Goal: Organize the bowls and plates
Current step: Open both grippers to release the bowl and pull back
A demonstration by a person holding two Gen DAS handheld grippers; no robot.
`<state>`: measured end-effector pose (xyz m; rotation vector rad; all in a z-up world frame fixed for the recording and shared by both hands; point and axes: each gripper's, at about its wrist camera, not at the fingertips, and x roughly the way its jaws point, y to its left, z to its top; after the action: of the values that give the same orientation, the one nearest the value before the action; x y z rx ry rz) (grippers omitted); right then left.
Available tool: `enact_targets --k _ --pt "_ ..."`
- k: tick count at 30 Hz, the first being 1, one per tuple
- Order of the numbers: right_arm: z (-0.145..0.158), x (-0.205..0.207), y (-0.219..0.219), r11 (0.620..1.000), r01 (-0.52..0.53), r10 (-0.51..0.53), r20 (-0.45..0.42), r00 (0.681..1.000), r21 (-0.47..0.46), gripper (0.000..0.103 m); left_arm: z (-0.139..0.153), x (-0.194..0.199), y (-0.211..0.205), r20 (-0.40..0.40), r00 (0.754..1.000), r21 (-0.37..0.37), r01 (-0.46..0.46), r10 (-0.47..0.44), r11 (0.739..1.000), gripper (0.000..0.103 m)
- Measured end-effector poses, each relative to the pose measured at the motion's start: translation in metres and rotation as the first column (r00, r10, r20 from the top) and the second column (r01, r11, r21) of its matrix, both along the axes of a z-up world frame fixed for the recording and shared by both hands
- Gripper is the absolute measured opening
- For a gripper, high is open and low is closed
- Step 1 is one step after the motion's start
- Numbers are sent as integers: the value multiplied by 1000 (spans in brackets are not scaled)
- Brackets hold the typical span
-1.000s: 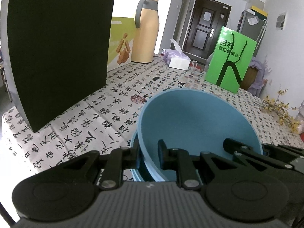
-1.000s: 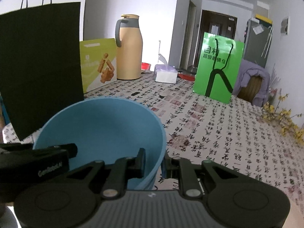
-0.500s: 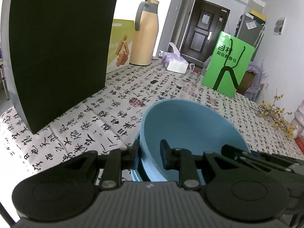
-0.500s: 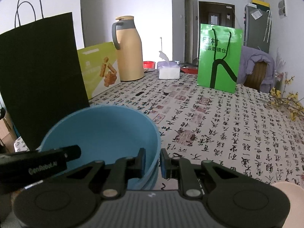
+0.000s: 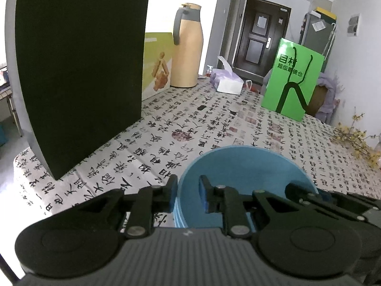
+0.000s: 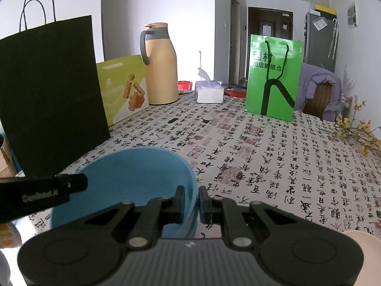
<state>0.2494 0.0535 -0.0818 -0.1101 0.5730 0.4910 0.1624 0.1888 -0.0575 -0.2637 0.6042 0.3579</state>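
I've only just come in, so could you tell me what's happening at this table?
A person is tidying dishes with a handheld claw in each hand. Both grip the same blue bowl, which sits nested in a stack of blue bowls on the patterned tablecloth. The left claw pinches its left rim, its jaws closing, and the right claw is shut on its right rim.

Bowl (image 6: 133, 174) at near table (image 6: 285, 166) edge. Black bag (image 6: 52, 95) left of it; behind that, box (image 6: 121, 85), then flask (image 6: 159, 66). Tissues (image 6: 209, 91) right of flask; green bag (image 6: 273, 78) further right.
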Motion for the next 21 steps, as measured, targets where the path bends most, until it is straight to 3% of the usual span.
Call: enact_targets --k 5,7,8,10,15,16,17,18,21 --pt "3 3 -13 995 -25 30 -51 998 95 24 0 -2 3 22 1000 -6 -1 1 1000 23" --pt "6 2 -20 992 -27 33 -52 998 120 27 3 -5 4 42 999 -15 11 -10 1000 35" --pt "8 0 -23 991 -28 34 -49 998 128 30 5 -7 4 53 999 -16 13 -12 1000 46" --pt "11 -5 -31 988 -30 36 -36 999 154 55 9 -11 3 76 997 -1 12 -12 1000 55" --pt "19 -23 -56 980 -41 35 36 999 194 92 17 -29 -1 149 988 23 33 -36 999 88" --pt "20 -28 -62 979 -48 37 60 998 199 96 18 -34 -2 167 985 18 43 -45 999 92" --pt "20 -34 -66 979 -54 40 76 996 197 99 19 -40 -2 193 979 10 61 -61 998 103" --pt "21 -39 -71 979 -62 45 90 995 196 103 20 -45 -3 217 973 5 76 -76 997 103" --pt "18 -54 -82 978 -84 63 114 991 192 103 20 -60 -10 255 960 19 113 -114 993 103"
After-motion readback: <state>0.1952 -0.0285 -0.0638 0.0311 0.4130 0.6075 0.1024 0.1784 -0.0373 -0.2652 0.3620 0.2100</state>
